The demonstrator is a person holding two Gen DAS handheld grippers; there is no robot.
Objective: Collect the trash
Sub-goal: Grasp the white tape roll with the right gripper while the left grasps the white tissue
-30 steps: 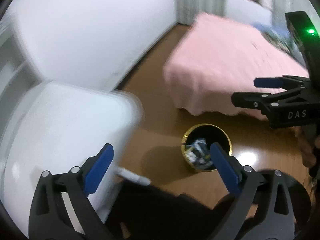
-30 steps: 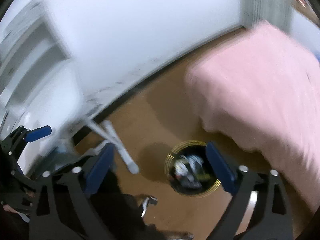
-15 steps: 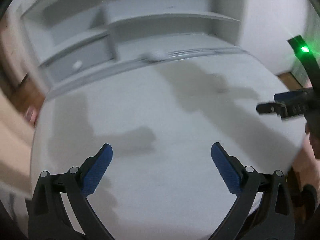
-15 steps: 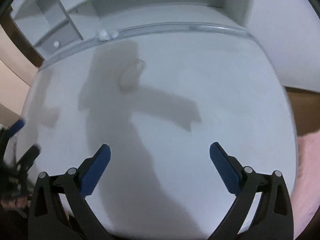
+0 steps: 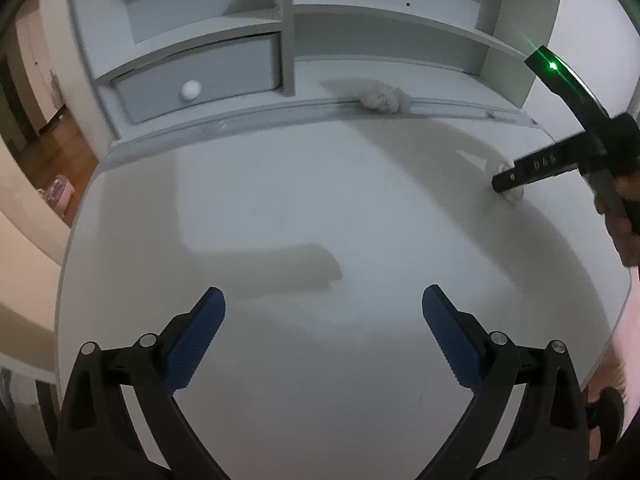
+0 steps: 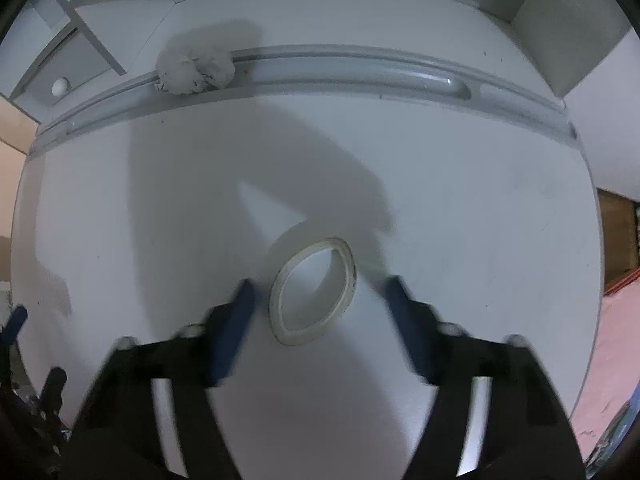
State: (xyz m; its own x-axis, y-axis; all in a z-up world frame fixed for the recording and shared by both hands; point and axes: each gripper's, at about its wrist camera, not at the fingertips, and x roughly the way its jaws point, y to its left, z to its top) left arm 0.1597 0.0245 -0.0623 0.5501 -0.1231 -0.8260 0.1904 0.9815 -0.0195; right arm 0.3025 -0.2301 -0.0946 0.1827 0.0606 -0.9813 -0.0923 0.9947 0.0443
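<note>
A squashed white tape ring (image 6: 312,290) lies on the white desk (image 6: 460,220), between the open blue fingers of my right gripper (image 6: 320,292), which hangs just over it. In the left wrist view the ring (image 5: 512,192) is mostly hidden behind the right gripper (image 5: 506,182). A crumpled white tissue wad (image 6: 194,70) lies in the groove at the desk's back edge; it also shows in the left wrist view (image 5: 382,100). My left gripper (image 5: 324,312) is open and empty above the desk's middle.
A white shelf unit (image 5: 288,28) with a grey drawer (image 5: 196,80) and round knob stands at the back of the desk. A pink bed (image 6: 616,344) lies past the desk's right edge. Wooden floor (image 5: 56,148) shows at the left.
Both grippers swung up from the floor bin to the desk top. The right gripper has moved forward and down over the tape ring. The left has come closer to the shelves.
</note>
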